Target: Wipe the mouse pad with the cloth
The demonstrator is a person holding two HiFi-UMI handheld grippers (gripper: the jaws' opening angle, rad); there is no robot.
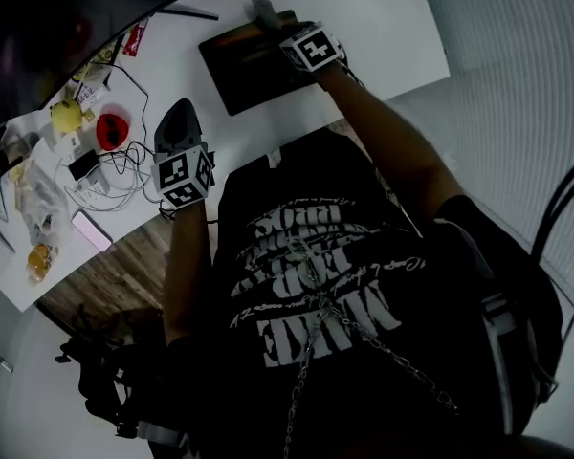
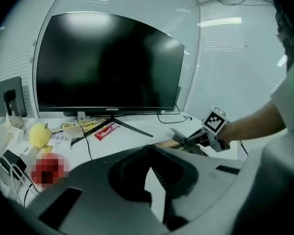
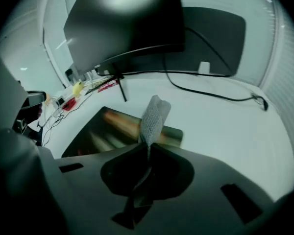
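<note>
Right gripper [image 1: 273,22], upper centre of the head view, stands at the far edge of the mouse pad [image 1: 241,73], which spreads from it toward lower left; its jaws pinch the cloth [image 3: 155,117]. Left gripper [image 1: 177,124], jaws slightly apart and empty, lies well apart at centre left.

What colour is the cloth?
The cloth is light grey with a fine woven texture; it shows best in the right gripper view.
</note>
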